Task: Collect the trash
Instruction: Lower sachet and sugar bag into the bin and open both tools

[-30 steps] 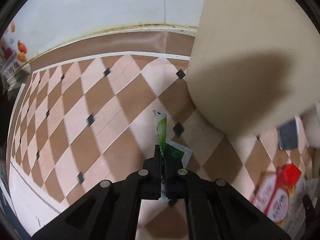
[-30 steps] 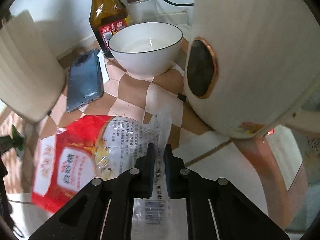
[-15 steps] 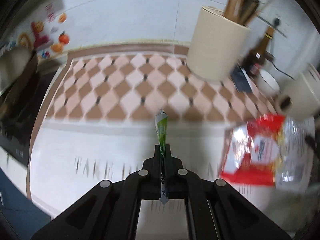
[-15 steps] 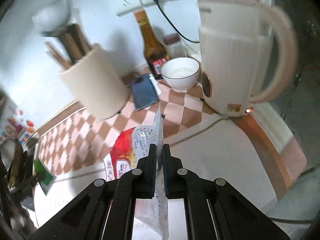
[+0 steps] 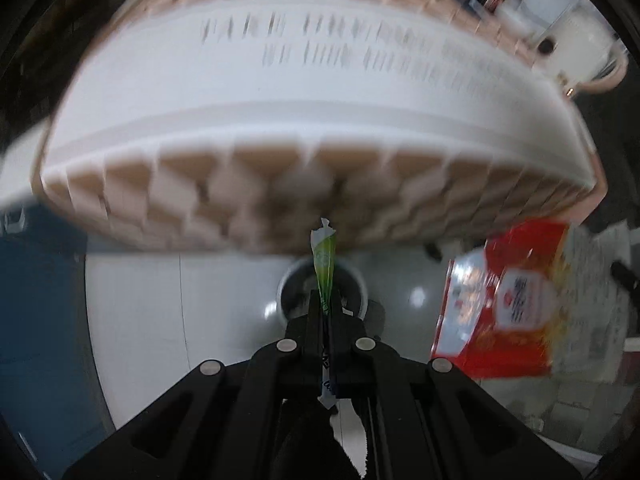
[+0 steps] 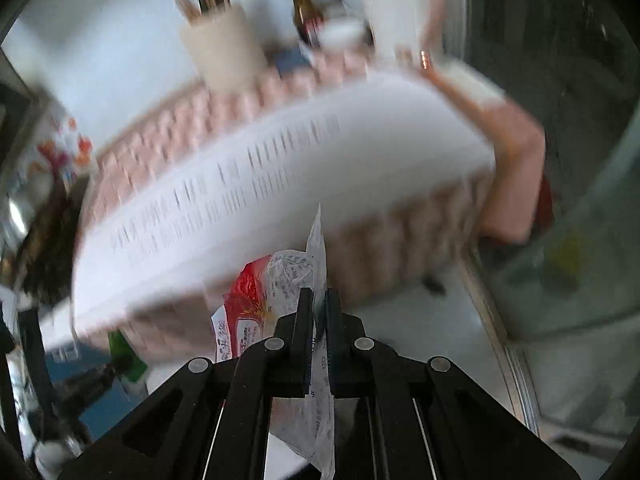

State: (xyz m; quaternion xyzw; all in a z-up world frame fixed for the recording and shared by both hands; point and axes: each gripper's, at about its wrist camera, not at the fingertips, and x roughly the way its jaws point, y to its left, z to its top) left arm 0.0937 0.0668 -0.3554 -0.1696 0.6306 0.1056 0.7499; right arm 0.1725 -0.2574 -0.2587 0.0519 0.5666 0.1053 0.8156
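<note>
My left gripper (image 5: 326,304) is shut on a thin green and white wrapper (image 5: 325,258) that stands up between its fingers, held off the counter's front edge above a round grey bin (image 5: 322,294) on the floor. My right gripper (image 6: 316,300) is shut on a red and clear plastic bag (image 6: 262,292), which hangs in front of the counter edge. That bag also shows at the right of the left wrist view (image 5: 508,304). The green wrapper also shows at the lower left of the right wrist view (image 6: 126,356).
The counter (image 5: 280,92), with a white cloth and checked tiles, fills the upper part of both views, blurred by motion. On it stand a cream utensil holder (image 6: 222,52), a brown bottle (image 6: 304,12) and a white kettle (image 5: 576,40). A blue cabinet front (image 5: 40,300) is at the left.
Both grippers have pulled back and down off the counter with their trash still held. The counter front and the floor bin have come into view.
</note>
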